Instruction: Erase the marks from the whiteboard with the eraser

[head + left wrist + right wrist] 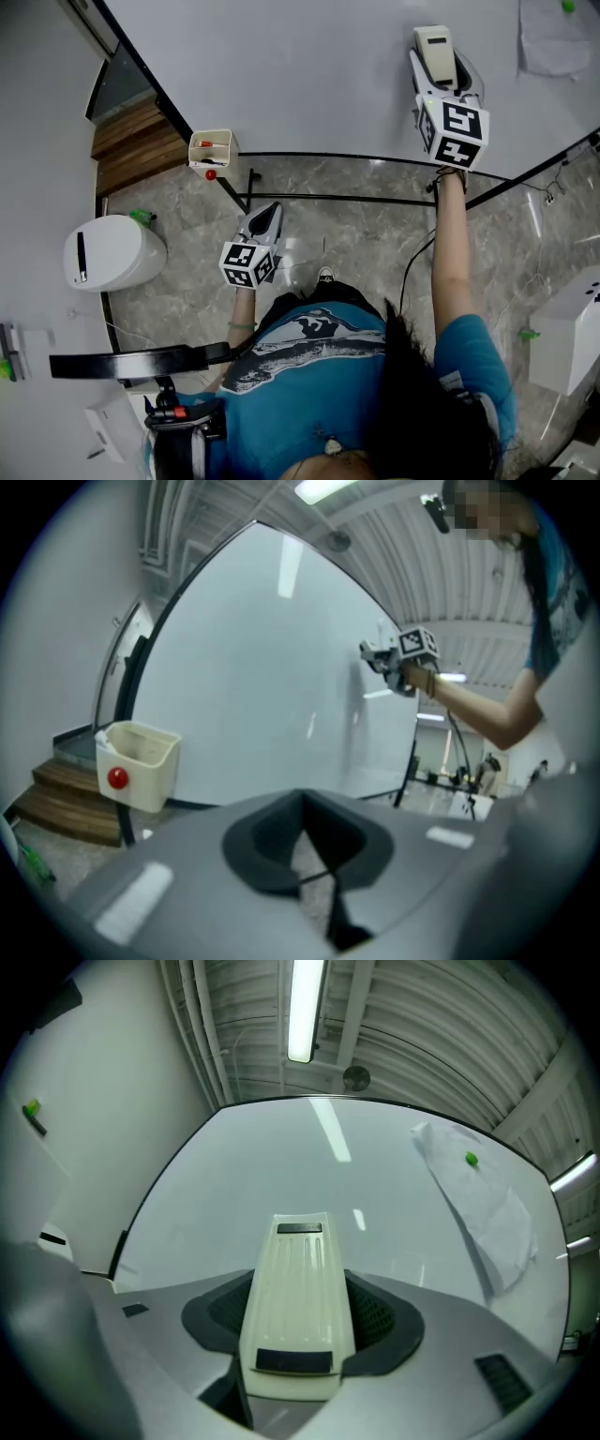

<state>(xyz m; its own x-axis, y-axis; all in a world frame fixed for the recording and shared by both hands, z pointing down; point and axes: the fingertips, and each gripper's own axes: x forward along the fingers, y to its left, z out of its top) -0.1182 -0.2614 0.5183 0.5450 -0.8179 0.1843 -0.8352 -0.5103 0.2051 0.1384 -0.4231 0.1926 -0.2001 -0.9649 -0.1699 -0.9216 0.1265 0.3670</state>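
The whiteboard [309,66] fills the top of the head view, and I make out no marks on the part that shows. My right gripper [439,67] is raised at arm's length and shut on the cream eraser [434,49], which lies against the board. In the right gripper view the eraser [295,1302] sits lengthwise between the jaws, pointing at the whiteboard [309,1166]. My left gripper [266,216] hangs low near the board's foot, shut with nothing in it. In the left gripper view its dark pads [272,841] meet in front of the whiteboard [253,667].
A cream tray [213,150] with markers and a red magnet hangs at the board's lower left. A paper sheet [553,37] with a green magnet is pinned at the upper right. The stand's black bars [328,198] cross the floor. A white device [112,251] and wooden steps [131,148] are at the left.
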